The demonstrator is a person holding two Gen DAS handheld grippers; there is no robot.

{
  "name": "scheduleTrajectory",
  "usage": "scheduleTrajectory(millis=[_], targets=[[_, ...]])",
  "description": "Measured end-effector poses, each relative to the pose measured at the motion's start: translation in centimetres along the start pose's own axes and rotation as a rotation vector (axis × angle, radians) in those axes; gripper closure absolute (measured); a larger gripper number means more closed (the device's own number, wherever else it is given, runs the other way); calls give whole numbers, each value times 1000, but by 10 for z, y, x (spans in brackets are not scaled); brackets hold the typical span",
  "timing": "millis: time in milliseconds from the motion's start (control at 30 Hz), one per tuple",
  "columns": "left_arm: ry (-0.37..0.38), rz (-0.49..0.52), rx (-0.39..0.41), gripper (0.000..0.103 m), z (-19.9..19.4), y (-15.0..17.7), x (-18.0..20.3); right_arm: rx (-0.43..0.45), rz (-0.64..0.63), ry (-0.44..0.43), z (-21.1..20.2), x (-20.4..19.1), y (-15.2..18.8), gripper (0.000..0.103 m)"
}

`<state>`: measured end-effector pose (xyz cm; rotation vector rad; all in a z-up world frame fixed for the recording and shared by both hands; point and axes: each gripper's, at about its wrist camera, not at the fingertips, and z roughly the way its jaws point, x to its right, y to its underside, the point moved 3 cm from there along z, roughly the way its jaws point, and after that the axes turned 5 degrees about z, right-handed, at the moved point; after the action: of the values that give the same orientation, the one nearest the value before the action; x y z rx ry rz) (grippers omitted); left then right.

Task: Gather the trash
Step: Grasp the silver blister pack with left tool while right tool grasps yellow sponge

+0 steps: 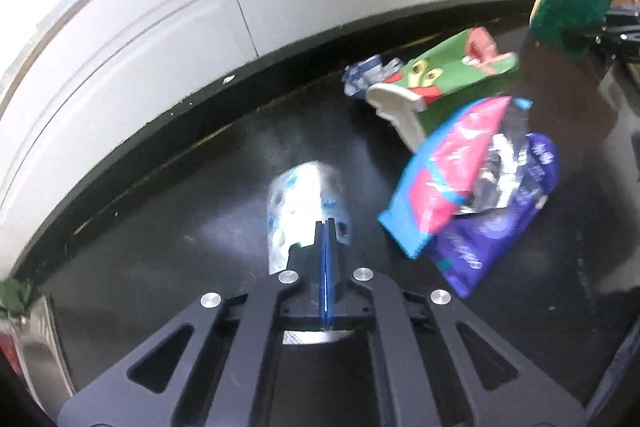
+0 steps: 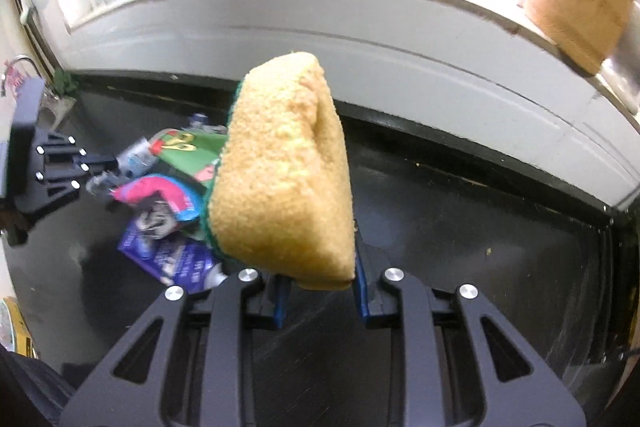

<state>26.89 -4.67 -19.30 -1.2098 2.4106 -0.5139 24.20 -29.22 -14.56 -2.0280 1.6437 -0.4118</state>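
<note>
Near the desk [image 1: 180, 227] back edge, left claw [image 1: 326, 227] pinches a light, crinkly wrapper [image 1: 300, 203]; right claw [image 2: 320, 279] pinches a soft sponge [image 2: 280, 179]. Grip edges.

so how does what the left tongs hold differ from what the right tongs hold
The left tongs pinch a thin, shiny white-and-blue wrapper; the right tongs squeeze a thick yellow sponge with a green back. The wrapper is flat; the sponge is bulky and bent. Both hang above the black counter.
</note>
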Motion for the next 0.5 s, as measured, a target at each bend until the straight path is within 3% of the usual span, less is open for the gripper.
scheduleTrajectory(millis=[167,233,267,300,400,500], targets=[[0,-69,2,102,-13,2,-6,24,15,-21,-18,-4,12,77],[-22,-102,-10,69,-10,2,-14,30,33,-27,-30,-4,18,77],[-28,-115,-24,21,-5,2,-13,34,41,-30,-35,-7,23,77],[-36,-118,-12,14,-4,4,-14,39,47,-31,-40,-6,27,77],[-25,-107,-56,19,10,12,-5,54,67,-29,-55,4,37,77],[13,-121,-97,42,22,22,-4,58,82,-25,-70,14,47,77]])
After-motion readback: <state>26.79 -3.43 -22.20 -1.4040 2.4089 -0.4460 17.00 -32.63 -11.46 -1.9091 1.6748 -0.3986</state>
